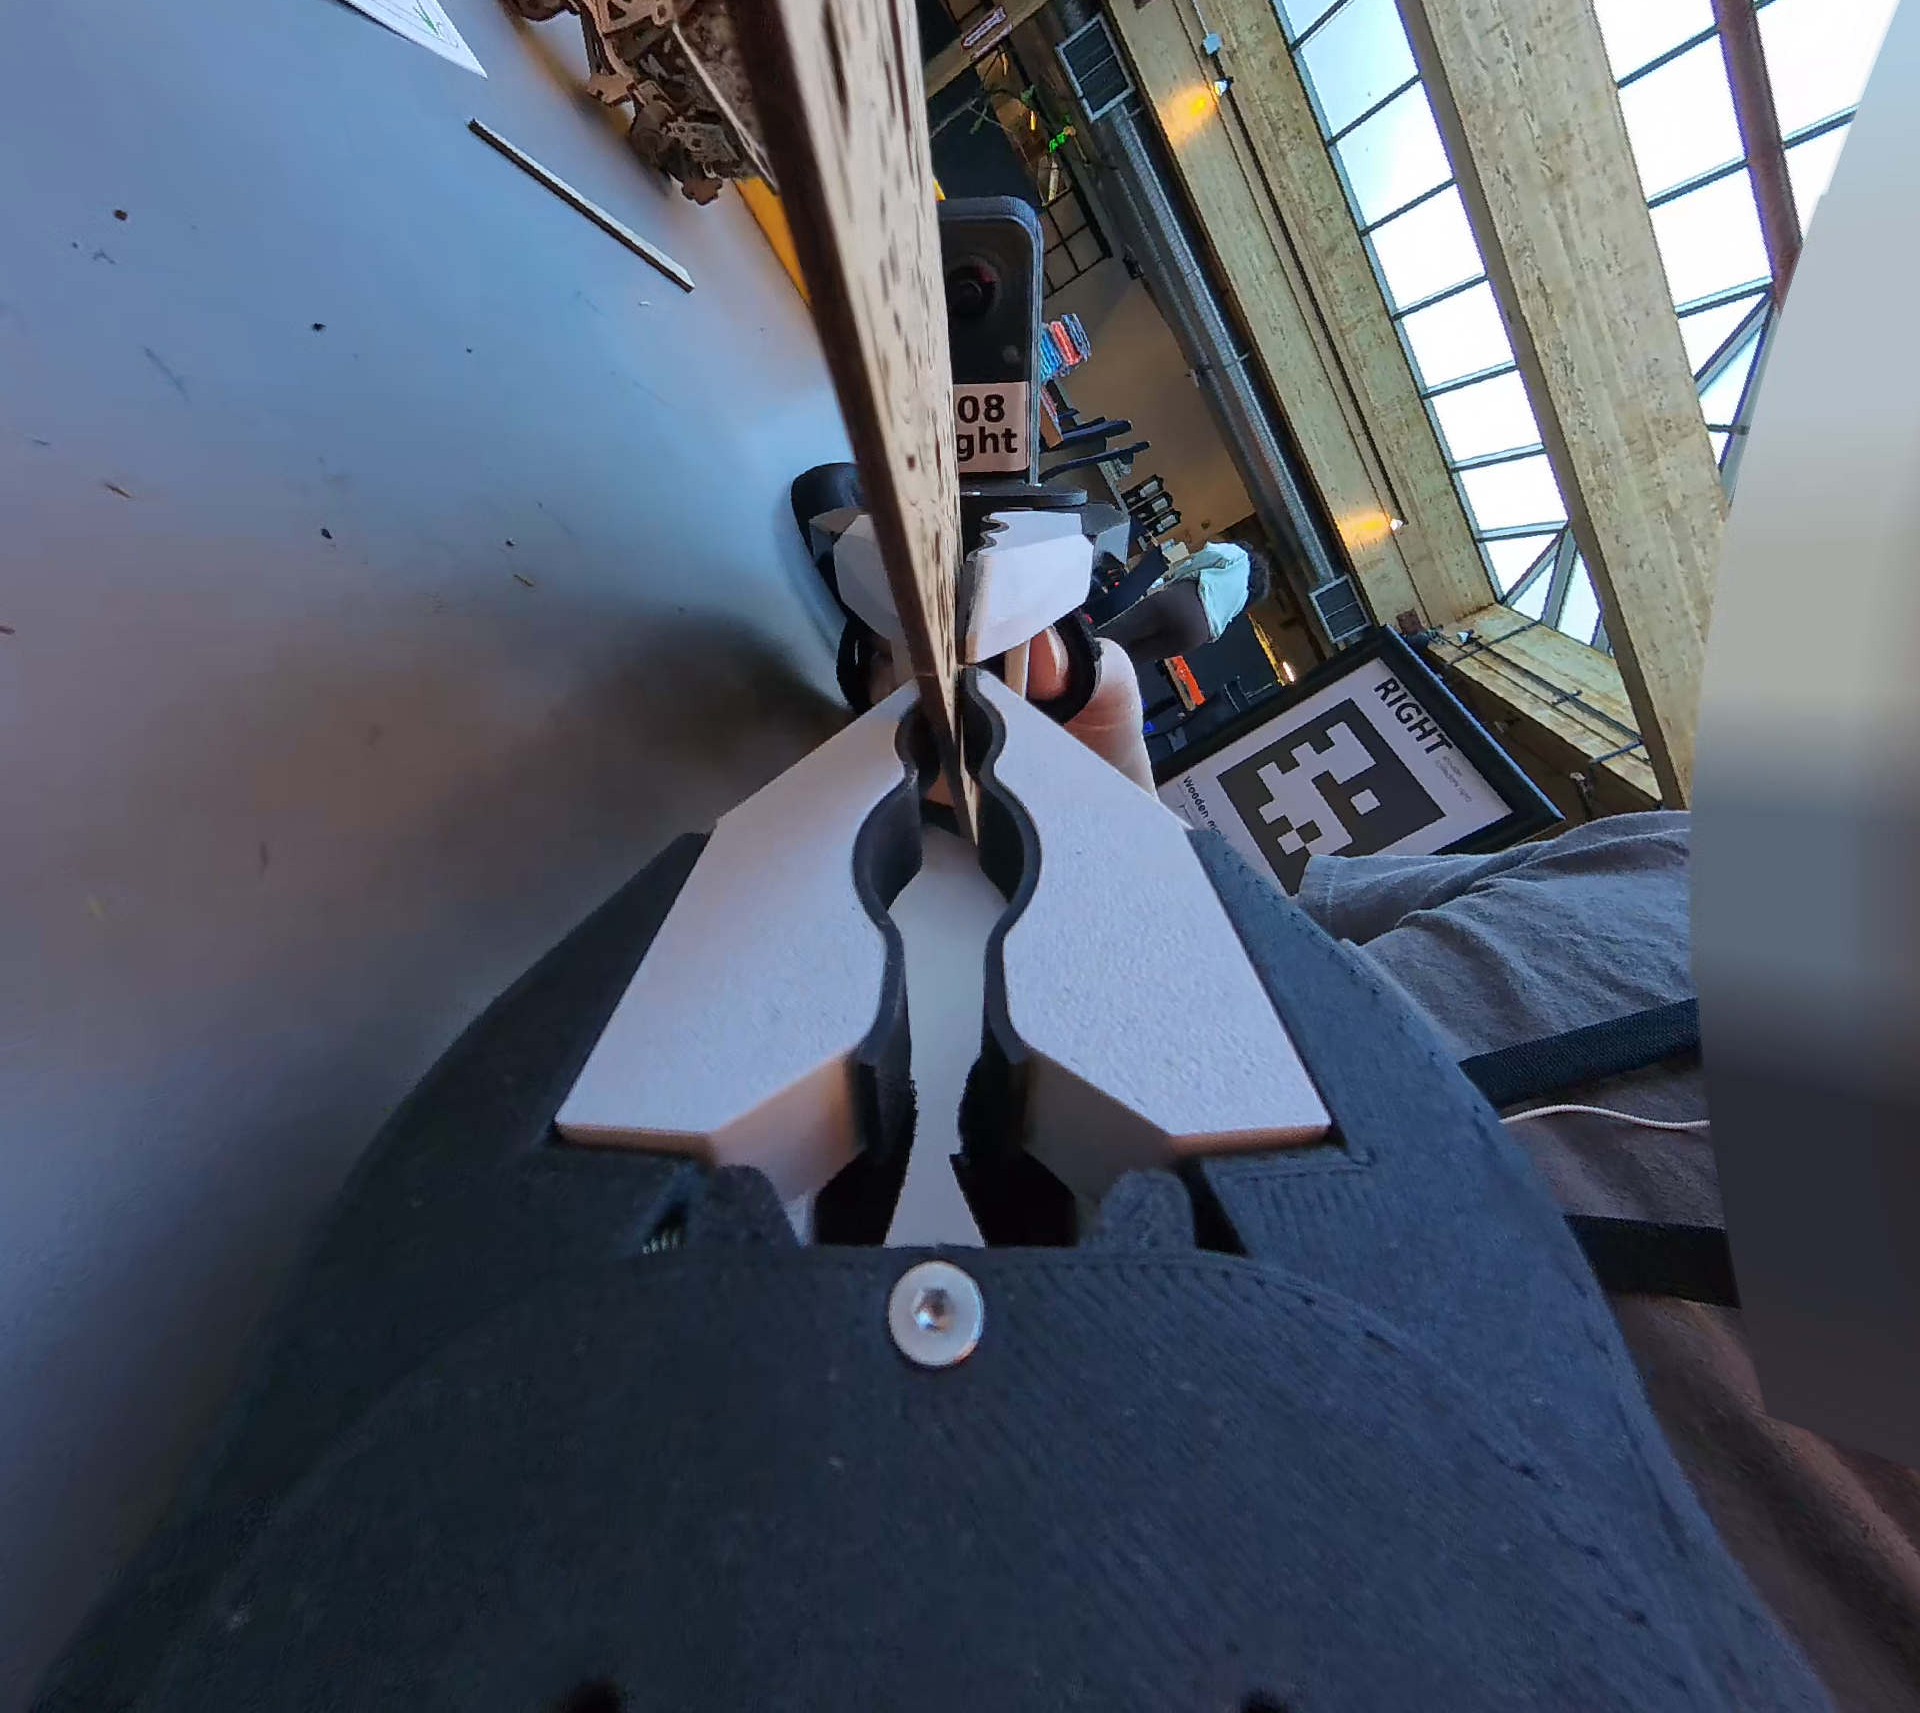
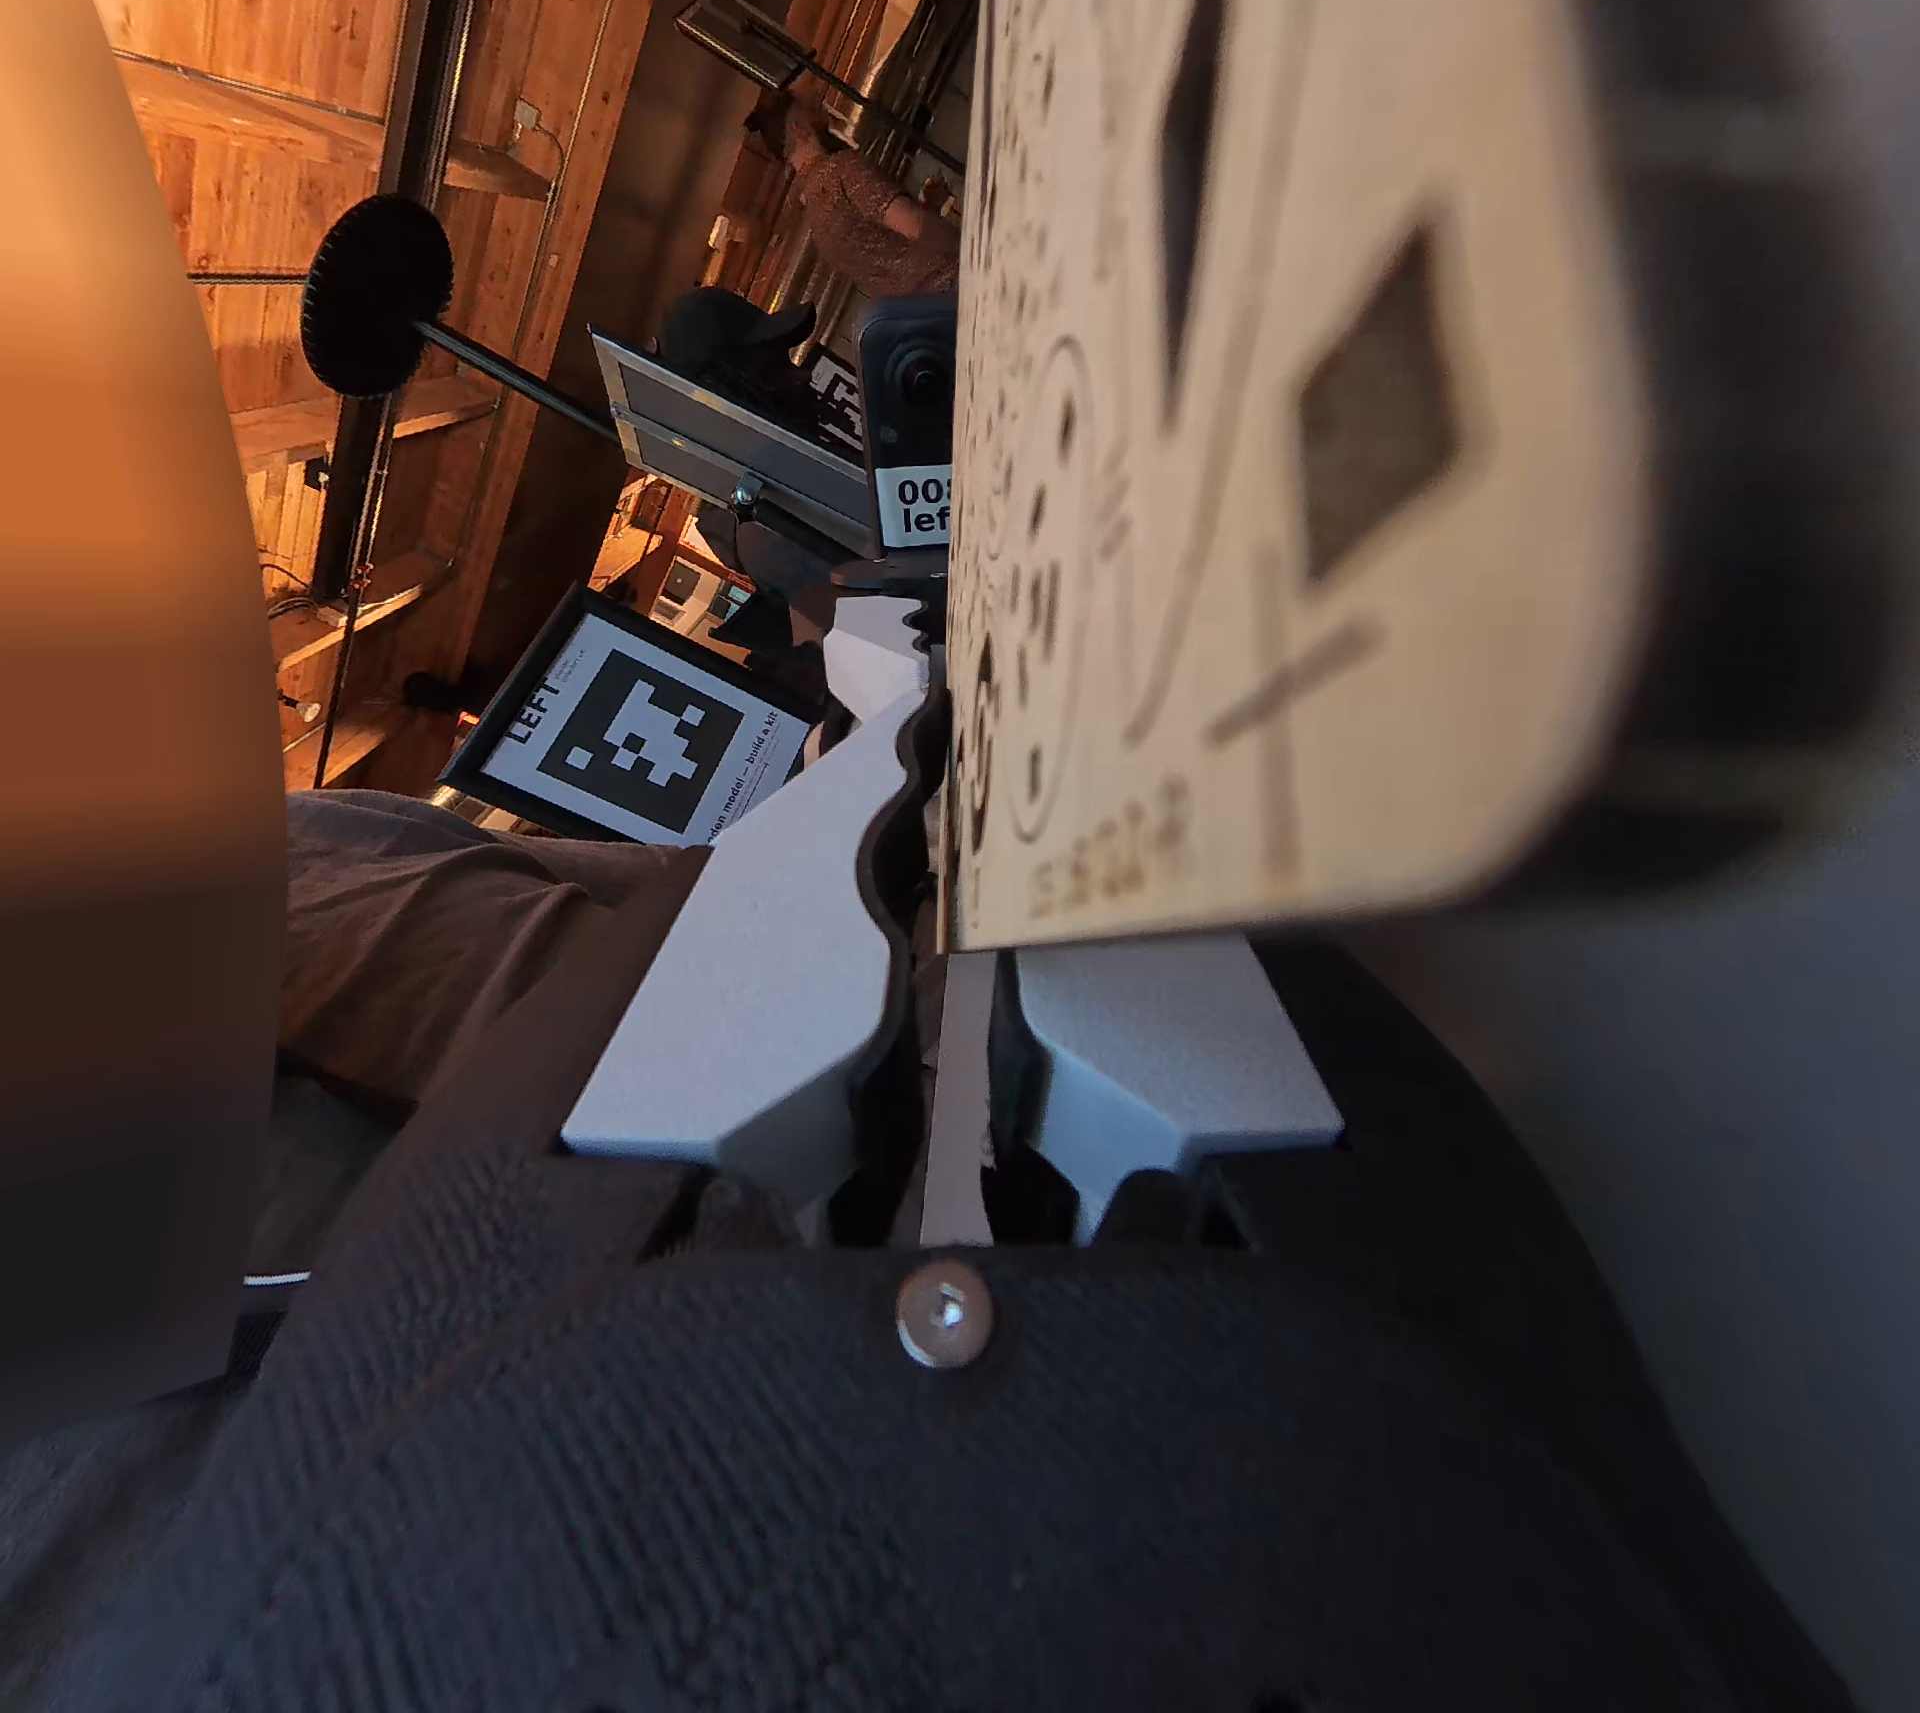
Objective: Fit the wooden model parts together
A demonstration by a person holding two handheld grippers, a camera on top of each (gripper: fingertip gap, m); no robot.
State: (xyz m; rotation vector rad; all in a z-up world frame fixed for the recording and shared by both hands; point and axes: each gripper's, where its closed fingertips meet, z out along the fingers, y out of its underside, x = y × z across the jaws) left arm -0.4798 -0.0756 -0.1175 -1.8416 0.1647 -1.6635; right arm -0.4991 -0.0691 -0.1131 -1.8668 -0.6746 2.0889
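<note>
Both clamped on the wooden sheet (image 1: 831,105): left gripper (image 1: 951,707), right gripper (image 2: 935,728) probably likewise. Hold level; flex gently to free parts.

Your left wrist view looked forward along its fingers, rolled sideways, edge-on and very close to the wooden sheet (image 1: 831,209), with the grey table (image 1: 312,520) to its left. Your right wrist view faced back from the opposite side, nearly against that sheet's (image 2: 1299,416) face. Both shared the sheet, and each saw the other's camera.
</note>
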